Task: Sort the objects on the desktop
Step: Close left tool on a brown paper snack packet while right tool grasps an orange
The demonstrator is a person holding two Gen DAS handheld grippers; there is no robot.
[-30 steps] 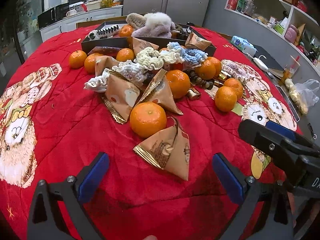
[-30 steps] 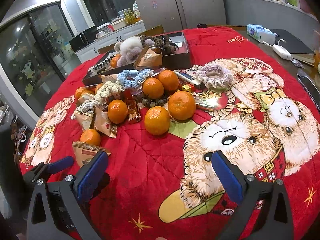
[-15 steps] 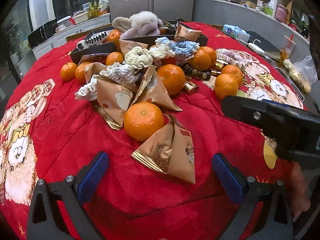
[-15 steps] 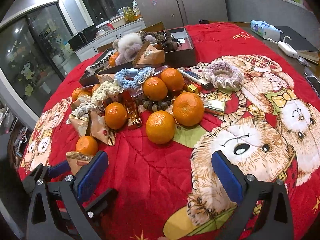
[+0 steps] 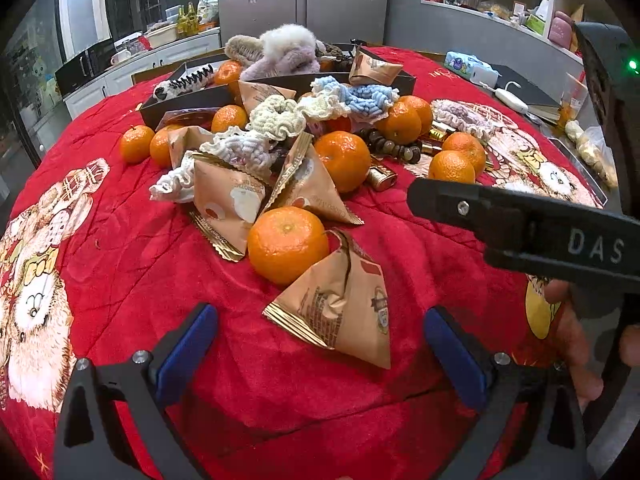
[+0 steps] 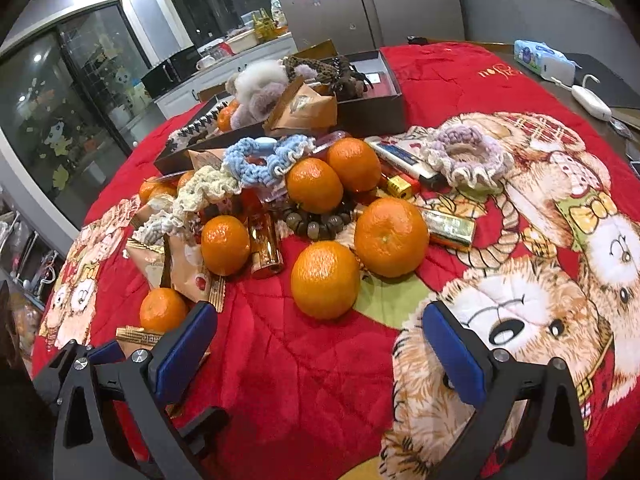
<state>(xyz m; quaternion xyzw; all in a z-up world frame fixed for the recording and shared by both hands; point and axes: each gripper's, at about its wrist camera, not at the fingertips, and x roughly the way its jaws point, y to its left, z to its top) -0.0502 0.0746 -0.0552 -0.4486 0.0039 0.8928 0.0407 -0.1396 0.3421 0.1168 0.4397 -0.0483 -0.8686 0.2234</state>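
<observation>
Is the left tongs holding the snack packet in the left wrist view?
No. The left tongs are open, and the snack packet lies on the red cloth between the pads, untouched.

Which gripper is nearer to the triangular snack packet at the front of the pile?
Left. The left gripper is open with the triangular snack packet lying just ahead between its fingers. The right gripper is farther to the packet's right, facing a mandarin.
</observation>
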